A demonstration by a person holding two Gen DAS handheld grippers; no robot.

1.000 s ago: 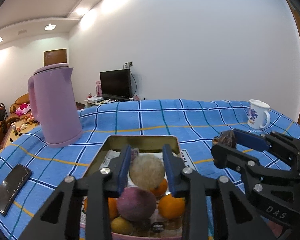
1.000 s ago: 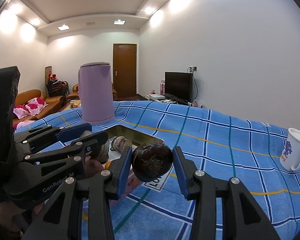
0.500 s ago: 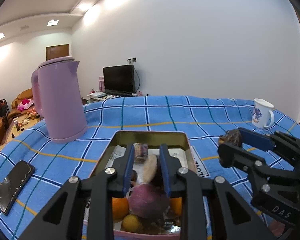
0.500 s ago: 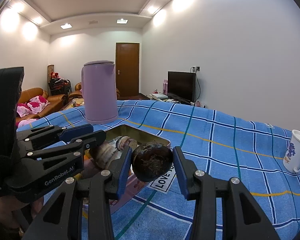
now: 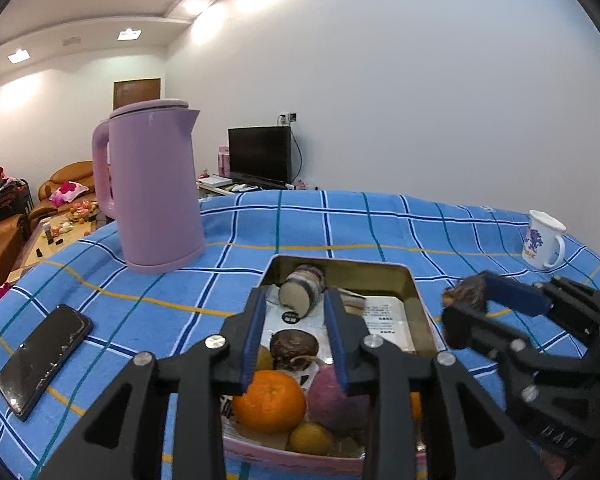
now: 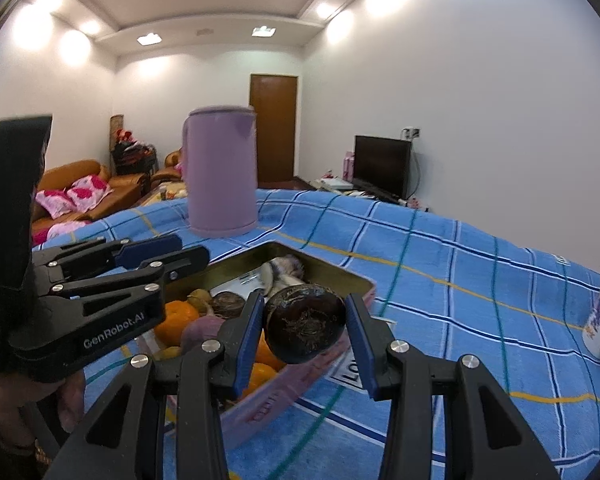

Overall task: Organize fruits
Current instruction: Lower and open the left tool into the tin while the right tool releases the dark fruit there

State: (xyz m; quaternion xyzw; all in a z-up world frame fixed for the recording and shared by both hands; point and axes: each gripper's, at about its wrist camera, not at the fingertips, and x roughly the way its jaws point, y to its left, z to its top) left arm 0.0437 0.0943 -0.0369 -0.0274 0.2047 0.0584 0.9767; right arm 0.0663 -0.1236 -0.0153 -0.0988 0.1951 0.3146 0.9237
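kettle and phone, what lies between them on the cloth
Nothing: in the left wrist view only bare blue checked cloth runs from the purple kettle to the phone.

Tin (image 5: 416, 296) near end cut off; kettle (image 6: 222, 176) blurred.

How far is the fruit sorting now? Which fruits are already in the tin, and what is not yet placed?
Done: the tin already holds an orange, a purple fruit, a dark round fruit and a cut piece at its far end. The left hand-held gripper is open and empty above them. In hand: the right hand-held gripper grips a dark fruit beside the tin. Left: placing that fruit inside.
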